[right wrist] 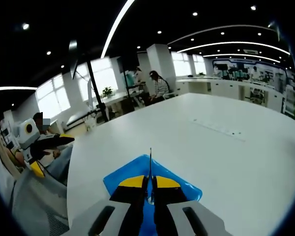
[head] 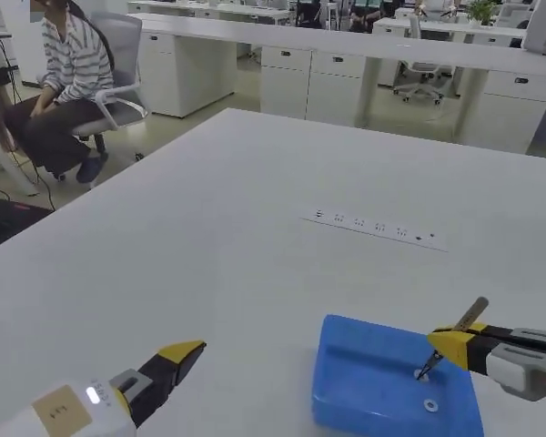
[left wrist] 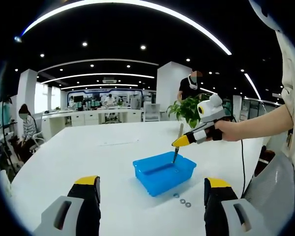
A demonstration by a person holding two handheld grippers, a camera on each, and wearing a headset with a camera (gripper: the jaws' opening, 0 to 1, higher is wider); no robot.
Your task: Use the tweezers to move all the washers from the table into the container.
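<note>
A blue container (head: pixel 364 364) sits near the table's front edge, with one washer (head: pixel 430 405) lying inside it. My right gripper (head: pixel 455 344) is shut on the tweezers (head: pixel 429 364), whose tips point down into the container. In the right gripper view the tweezers (right wrist: pixel 150 164) stick out between the closed jaws over the blue container (right wrist: pixel 117 179). My left gripper (left wrist: pixel 152 196) stands open with nothing in it, short of the container (left wrist: pixel 157 174). Several washers (left wrist: pixel 182 200) lie on the table just in front of the container. The left gripper (head: pixel 177 357) is left of the container.
A white power strip (head: pixel 375 226) lies flat mid-table beyond the container. A person sits on a chair (head: pixel 68 73) off the table's far left corner. White desks and office chairs stand at the back.
</note>
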